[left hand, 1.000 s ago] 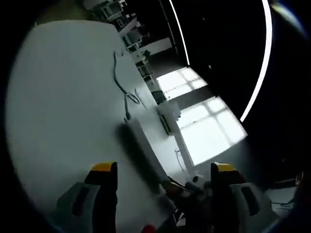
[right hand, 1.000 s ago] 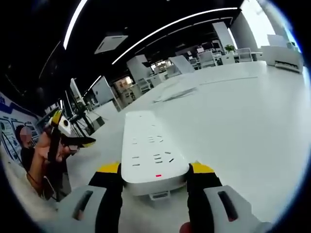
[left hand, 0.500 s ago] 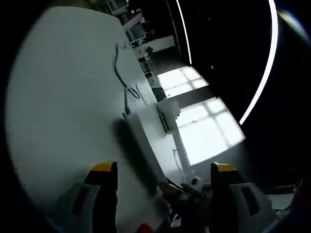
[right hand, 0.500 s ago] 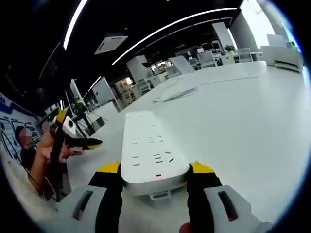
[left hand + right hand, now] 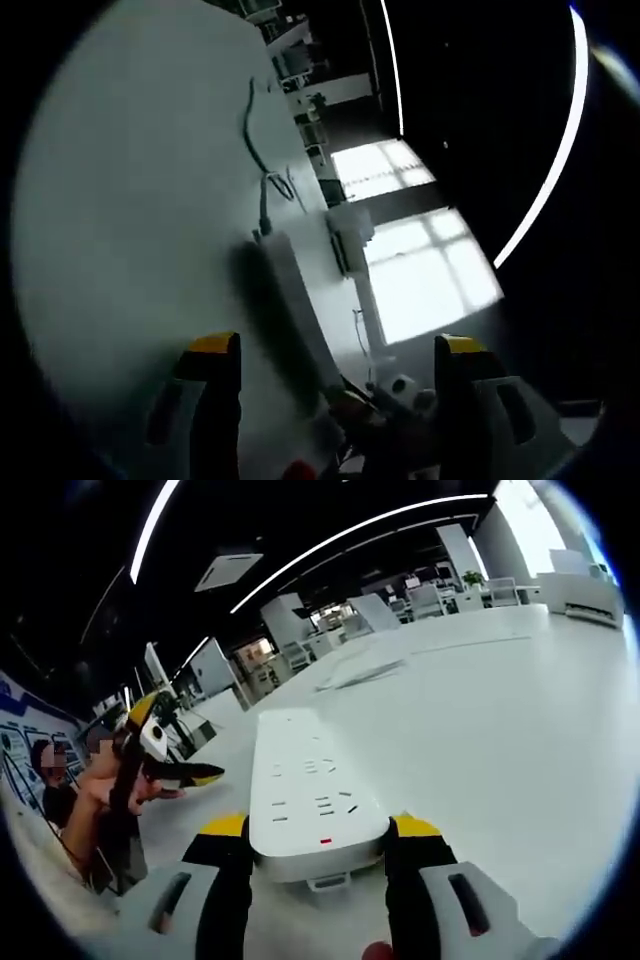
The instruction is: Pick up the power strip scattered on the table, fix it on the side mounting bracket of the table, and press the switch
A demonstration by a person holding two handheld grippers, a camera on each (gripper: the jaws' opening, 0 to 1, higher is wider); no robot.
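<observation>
My right gripper (image 5: 318, 845) pinches the white power strip (image 5: 310, 790) between its 2 jaws, over the table (image 5: 500, 710). My left gripper (image 5: 338, 355) is spread and holds nothing; the strip's cord (image 5: 262, 190), I think, trails across the tabletop.

The right gripper (image 5: 319, 845) is seen with its yellow-tipped jaws closed against both sides of the power strip (image 5: 308, 790), held level and low. The left gripper (image 5: 335, 350) is carried with its jaws spread wide and nothing gripped between them; in the right gripper view it is held raised in a hand (image 5: 105, 795).
</observation>
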